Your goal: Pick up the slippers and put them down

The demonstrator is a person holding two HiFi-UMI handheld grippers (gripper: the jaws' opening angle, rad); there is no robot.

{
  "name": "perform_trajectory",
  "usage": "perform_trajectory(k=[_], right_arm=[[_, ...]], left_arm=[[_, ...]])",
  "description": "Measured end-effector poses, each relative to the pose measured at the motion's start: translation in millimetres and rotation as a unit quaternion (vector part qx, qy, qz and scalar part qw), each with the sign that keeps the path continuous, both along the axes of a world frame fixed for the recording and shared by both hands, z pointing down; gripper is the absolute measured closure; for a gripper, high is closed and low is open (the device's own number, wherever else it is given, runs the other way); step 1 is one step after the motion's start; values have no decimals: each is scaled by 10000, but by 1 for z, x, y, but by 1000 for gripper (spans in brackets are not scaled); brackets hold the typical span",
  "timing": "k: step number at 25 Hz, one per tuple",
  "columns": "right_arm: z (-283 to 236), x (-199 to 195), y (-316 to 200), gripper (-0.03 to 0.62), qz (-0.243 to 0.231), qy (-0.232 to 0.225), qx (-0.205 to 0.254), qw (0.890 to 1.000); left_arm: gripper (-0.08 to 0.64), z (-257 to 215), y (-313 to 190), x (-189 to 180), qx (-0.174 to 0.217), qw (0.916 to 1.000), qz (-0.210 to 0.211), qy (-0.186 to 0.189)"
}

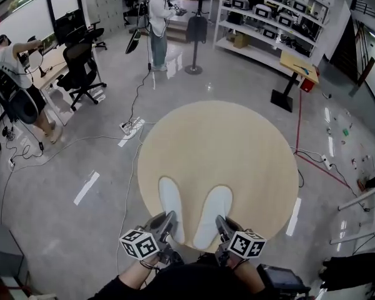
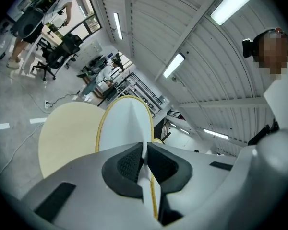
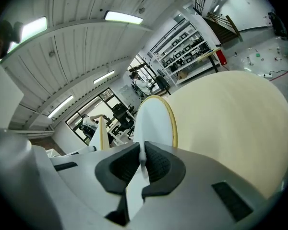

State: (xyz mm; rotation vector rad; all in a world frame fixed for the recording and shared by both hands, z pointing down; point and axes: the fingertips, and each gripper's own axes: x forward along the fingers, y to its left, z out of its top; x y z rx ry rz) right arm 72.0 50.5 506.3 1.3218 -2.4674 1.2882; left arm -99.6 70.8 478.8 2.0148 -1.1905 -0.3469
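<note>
Two white slippers with yellow-edged soles hang soles-up over the near edge of a round beige mat (image 1: 237,149). The left slipper (image 1: 170,205) is pinched at its heel end by my left gripper (image 1: 165,225), which is shut on it. In the left gripper view the same slipper (image 2: 127,126) stands up between the dark pads (image 2: 129,164). My right gripper (image 1: 223,228) is shut on the heel end of the right slipper (image 1: 212,214). In the right gripper view, that slipper (image 3: 153,123) rises from the closed pads (image 3: 156,166).
Cables and a power strip (image 1: 130,127) lie on the grey floor left of the mat. A black office chair (image 1: 81,70) and a seated person (image 1: 15,80) are at far left. Another person (image 1: 157,24) stands at the back. Shelving (image 1: 269,24) and a small stand table (image 1: 297,74) are at back right.
</note>
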Motion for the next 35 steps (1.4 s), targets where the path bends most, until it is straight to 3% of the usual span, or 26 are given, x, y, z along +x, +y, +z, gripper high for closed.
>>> perform_trajectory(k=[6, 10, 14, 21, 27, 33, 35], right_arm=[[17, -25, -23, 563, -266, -27, -175, 9995], [25, -42, -61, 563, -447, -314, -213, 9983], [25, -45, -68, 563, -488, -567, -175, 9970], [30, 0, -97, 563, -71, -762, -207, 9969], [46, -14, -132, 563, 148, -735, -284, 9968], [80, -37, -169, 563, 582, -408, -414, 9966], [97, -47, -177, 563, 819, -262, -531, 9949]], left_arm=[[528, 24, -11, -26, -311, 9987, -387, 66], [528, 26, -37, -27, -460, 9977, -440, -243], [528, 33, -41, -32, -784, 9950, -365, -508], [528, 34, -89, -25, -860, 9920, -550, -739], [528, 63, -136, -60, -1195, 9864, -566, -976], [528, 123, -196, -100, -1521, 9816, -146, -1145], [528, 147, -213, -118, -1676, 9765, -24, -1356]])
